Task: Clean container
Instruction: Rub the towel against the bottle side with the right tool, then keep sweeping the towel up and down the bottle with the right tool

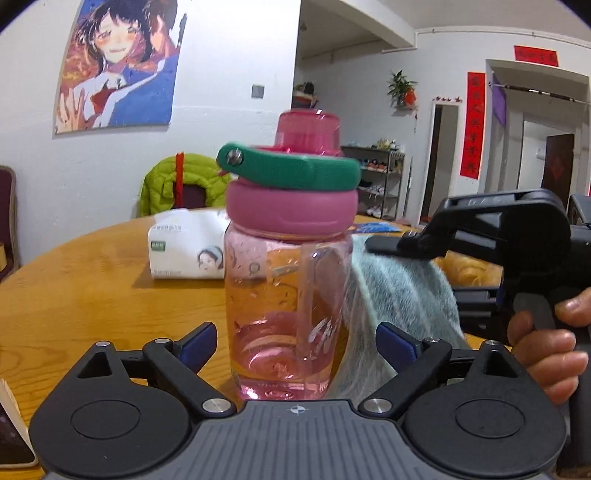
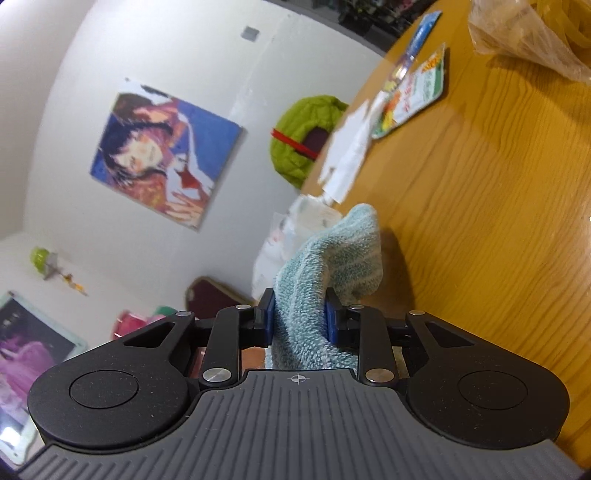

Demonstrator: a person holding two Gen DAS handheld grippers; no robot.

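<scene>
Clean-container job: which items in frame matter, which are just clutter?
In play:
- pink bottle, standing between the open left gripper pads, untouched
- blue towel, clamped in the right gripper, draped against the bottle's side

Lying about:
- tissue pack
- snack packets
- plastic bag
- green jacket on a chair

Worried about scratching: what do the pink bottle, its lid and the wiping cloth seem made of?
Bottle: likely clear pink-tinted hard plastic, glossy; the table shows through it. Lid: opaque pink plastic, matte, with a green, perhaps rubbery strap. Cloth: soft teal terry or microfibre, with a visibly looped, fuzzy pile.
</scene>
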